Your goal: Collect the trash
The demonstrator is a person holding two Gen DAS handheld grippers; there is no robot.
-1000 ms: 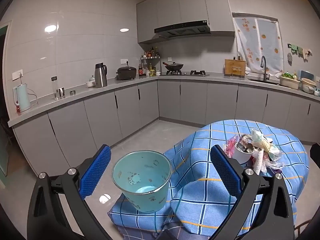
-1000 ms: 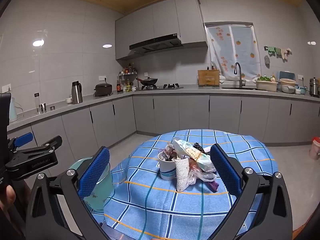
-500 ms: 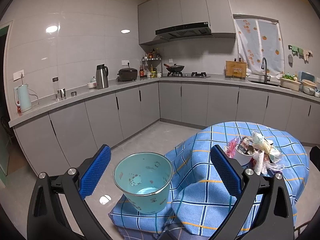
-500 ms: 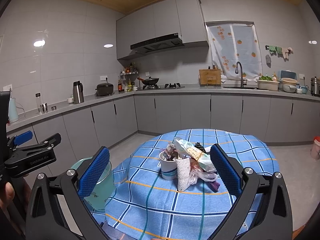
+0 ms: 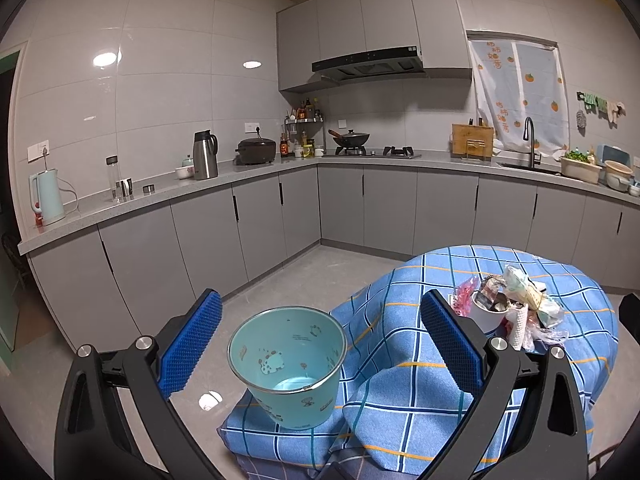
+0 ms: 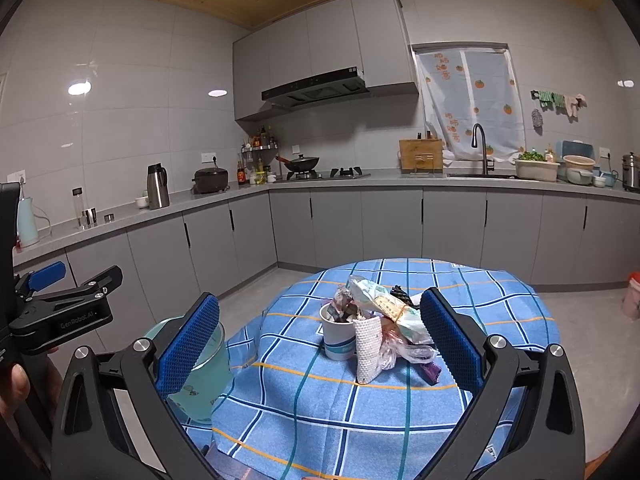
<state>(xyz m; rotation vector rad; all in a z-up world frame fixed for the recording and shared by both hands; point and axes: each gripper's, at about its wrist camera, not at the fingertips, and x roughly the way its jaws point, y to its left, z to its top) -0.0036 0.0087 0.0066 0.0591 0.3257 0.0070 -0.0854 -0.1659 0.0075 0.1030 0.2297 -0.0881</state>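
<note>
A light-teal bin (image 5: 290, 364) stands empty on a cloth-covered seat beside the round table; it also shows in the right wrist view (image 6: 202, 376), partly behind a finger. A heap of trash (image 6: 376, 326) lies on the blue checked tablecloth (image 6: 400, 408): a white paper cup (image 6: 338, 340) stuffed with wrappers, a white mesh sleeve, plastic bags and a purple piece. The heap also shows in the left wrist view (image 5: 508, 312). My left gripper (image 5: 320, 344) is open, facing the bin. My right gripper (image 6: 320, 344) is open and empty, short of the heap.
Grey kitchen cabinets and a worktop (image 5: 160, 200) run along the back and left walls, with kettles, a cooker, a wok and a sink. The grey floor (image 5: 328, 276) lies between table and cabinets. A red bucket (image 6: 632, 292) stands at the far right.
Both views have drifted slightly; the bin and the trash heap sit a touch lower and nearer in frame. Both grippers stay open and empty.
</note>
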